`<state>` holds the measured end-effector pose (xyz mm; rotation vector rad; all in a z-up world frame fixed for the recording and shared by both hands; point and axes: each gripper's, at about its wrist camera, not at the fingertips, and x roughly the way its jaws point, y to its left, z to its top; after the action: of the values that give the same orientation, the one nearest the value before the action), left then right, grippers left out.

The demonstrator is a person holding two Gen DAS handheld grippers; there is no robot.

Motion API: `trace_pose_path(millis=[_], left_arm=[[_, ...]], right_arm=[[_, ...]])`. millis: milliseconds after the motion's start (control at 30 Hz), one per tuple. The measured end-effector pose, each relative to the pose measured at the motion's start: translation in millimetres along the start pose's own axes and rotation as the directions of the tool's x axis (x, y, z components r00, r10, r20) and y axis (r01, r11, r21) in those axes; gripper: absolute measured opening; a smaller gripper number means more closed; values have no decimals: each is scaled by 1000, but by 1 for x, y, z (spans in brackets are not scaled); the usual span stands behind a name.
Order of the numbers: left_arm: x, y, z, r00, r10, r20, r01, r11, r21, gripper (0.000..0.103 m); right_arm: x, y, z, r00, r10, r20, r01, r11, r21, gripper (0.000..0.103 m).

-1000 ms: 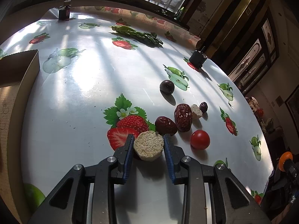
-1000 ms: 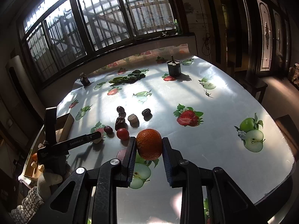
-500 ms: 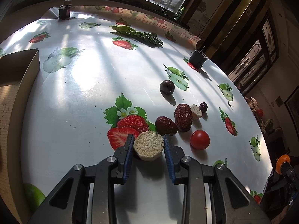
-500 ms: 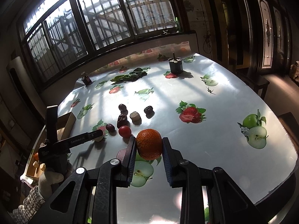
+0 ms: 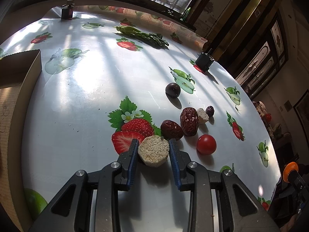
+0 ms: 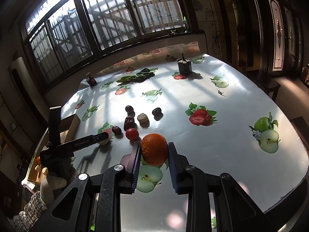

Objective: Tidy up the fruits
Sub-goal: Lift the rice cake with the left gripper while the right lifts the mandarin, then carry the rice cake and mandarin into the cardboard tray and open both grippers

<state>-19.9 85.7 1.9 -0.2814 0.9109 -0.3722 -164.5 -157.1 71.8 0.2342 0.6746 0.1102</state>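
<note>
Left tool [image 5: 154, 150] clamped on beige puck [image 5: 153, 150], dates [image 5: 171, 130] and tomato [image 5: 206, 144] crowding just ahead; right tool [image 6: 154, 150] clamped on orange [image 6: 154, 148] above bench [image 6: 222, 145].

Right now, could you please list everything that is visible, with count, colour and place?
orange: 1, orange, between the right gripper's fingers
cake: 1, beige, between the left gripper's fingers
smaller cake: 1, beige, beside the dates
tomato: 1, red, right of the held cake
dates: 2, dark red, just beyond the held cake
dark fruits: 2, purple-black, farther out
greens: 1 bunch, green, far side
dark jars: 2, black, far edge
cardboard box: 1, brown, left edge
table: 1, white with fruit prints
left gripper: shut on cake
right gripper: shut on orange
</note>
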Motion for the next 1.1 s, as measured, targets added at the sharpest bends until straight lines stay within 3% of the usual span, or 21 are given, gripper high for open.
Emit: trace_pose_path(millis=[200, 400, 533, 700, 900, 1100], left_arm=[[-16, -6, 1, 998, -6, 58, 6, 1000, 6, 30], [-86, -1, -13, 989, -43, 141, 46, 999, -15, 30], [-140, 19, -15, 978, 40, 205, -37, 999, -16, 30], [-194, 55, -1, 952, 152, 264, -147, 988, -38, 30], [-199, 126, 37, 909, 380, 173, -374, 925, -67, 30], [-159, 204, 53, 886, 464, -10, -460, 874, -156, 30]], right_arm=[[3, 5, 2, 999, 36, -8, -36, 999, -9, 29], [21, 45, 16, 986, 154, -56, -158, 986, -57, 29], [26, 92, 23, 973, 220, -67, -229, 960, -159, 29], [50, 150, 30, 932, 327, -158, -355, 912, -208, 29], [92, 227, 39, 877, 395, -273, -463, 847, -261, 29], [164, 295, 27, 869, 326, -373, -454, 824, -339, 30]])
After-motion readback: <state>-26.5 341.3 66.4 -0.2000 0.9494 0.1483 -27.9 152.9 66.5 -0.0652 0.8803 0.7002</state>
